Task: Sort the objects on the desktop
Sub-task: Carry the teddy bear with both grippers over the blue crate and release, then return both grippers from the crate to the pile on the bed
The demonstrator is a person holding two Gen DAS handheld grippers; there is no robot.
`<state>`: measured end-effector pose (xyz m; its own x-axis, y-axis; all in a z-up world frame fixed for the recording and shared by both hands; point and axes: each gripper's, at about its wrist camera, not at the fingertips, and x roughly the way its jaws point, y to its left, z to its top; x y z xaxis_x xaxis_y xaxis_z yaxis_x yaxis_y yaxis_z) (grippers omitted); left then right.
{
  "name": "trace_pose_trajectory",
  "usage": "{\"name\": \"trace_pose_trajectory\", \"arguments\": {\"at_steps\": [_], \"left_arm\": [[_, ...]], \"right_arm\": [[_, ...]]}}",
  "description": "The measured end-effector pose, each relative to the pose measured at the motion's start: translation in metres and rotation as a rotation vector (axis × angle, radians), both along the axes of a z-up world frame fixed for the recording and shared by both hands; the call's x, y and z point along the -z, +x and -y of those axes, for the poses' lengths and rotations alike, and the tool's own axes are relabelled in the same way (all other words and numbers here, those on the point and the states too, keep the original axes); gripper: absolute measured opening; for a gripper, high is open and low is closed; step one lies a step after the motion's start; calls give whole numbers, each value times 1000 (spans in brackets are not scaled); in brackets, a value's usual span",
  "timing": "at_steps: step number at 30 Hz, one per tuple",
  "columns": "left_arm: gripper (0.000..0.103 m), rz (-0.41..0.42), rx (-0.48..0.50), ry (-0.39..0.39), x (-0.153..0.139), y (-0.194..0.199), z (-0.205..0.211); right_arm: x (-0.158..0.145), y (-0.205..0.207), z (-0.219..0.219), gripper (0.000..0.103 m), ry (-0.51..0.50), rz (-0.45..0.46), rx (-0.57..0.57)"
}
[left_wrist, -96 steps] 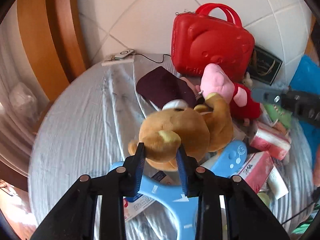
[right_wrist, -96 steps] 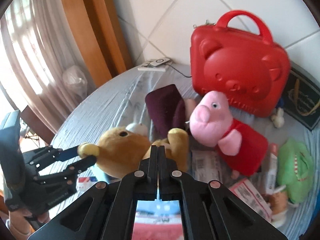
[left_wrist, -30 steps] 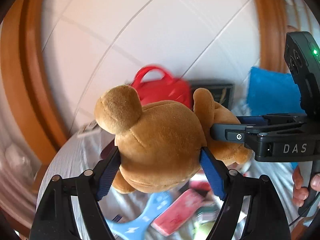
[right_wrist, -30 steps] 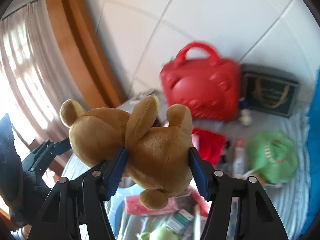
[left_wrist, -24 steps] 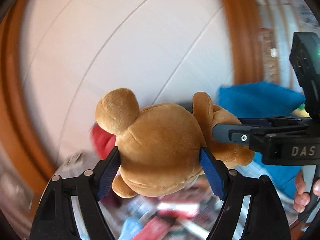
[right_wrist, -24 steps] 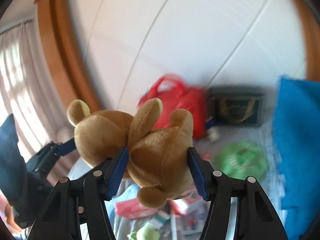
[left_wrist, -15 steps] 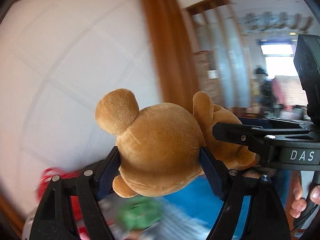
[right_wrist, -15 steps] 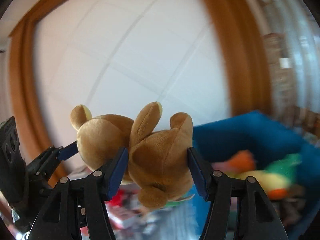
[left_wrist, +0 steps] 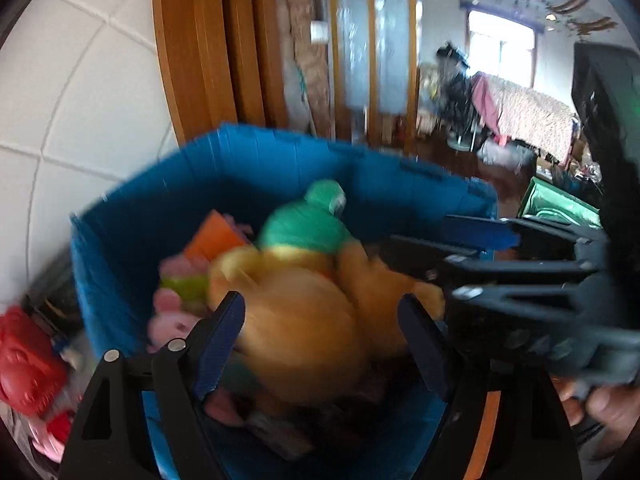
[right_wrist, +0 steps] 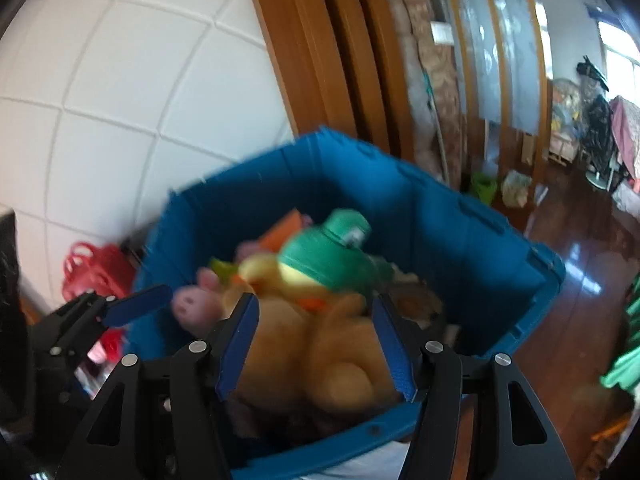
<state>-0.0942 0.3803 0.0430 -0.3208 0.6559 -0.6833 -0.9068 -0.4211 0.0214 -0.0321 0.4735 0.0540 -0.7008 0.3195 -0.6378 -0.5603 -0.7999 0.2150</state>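
Note:
The brown teddy bear [left_wrist: 304, 328] is a blur low between my left gripper's [left_wrist: 320, 300] blue pads, over the plush toys in the blue bin [left_wrist: 280, 160]. It sits past the pads, not pinched by them. In the right wrist view the bear [right_wrist: 320, 352] shows below my right gripper [right_wrist: 316, 300], whose jaws stand apart above the bin [right_wrist: 460, 232]. There the left gripper's pad [right_wrist: 136, 304] has no bear at its tip. The right gripper's fingers [left_wrist: 480, 236] reach in from the right, above the bear's body.
A yellow duck toy with a green hat [left_wrist: 304, 228] and a pink pig plush [right_wrist: 192, 308] lie in the bin. A red case [left_wrist: 24, 364] stands left of it. A wooden frame is behind, a dark floor [right_wrist: 580, 240] to the right. A hand [left_wrist: 600, 408] holds the right gripper.
Both grippers swung from the table to above the blue bin and tipped downward. The bear, sharp and squeezed between both pairs of pads before, is now blurred and lower. The jaw widths look unchanged.

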Motion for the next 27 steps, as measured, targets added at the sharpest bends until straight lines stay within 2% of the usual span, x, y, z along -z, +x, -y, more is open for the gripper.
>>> {"name": "trace_pose_trajectory", "arguments": {"at_steps": [2,5,9,11,17,19,22,27], "left_arm": [[78,12,-18,-24,4,4,-9],[79,-30,-54,-46,6,14,-4],[79,-37,-84,-38,4,14,-5],[79,-41,-102,-36,5,13,-3],[79,-67,-148,-3,2,12,7],[79,-69,-168,23,-2,13,18],[87,-89,-218,66,-8,12,38],[90,-136,-335,142,-18,6,91]], "right_arm": [[11,-2,-13,60,-18,20,-3],[18,7,-28,60,-33,23,-20],[19,11,-36,60,-24,21,-46],[20,8,-35,64,-19,13,-57],[14,1,-30,89,47,18,-72],[10,1,-26,103,66,9,-77],[3,1,-16,103,101,-3,-84],[-12,-6,7,103,93,-59,-133]]}}
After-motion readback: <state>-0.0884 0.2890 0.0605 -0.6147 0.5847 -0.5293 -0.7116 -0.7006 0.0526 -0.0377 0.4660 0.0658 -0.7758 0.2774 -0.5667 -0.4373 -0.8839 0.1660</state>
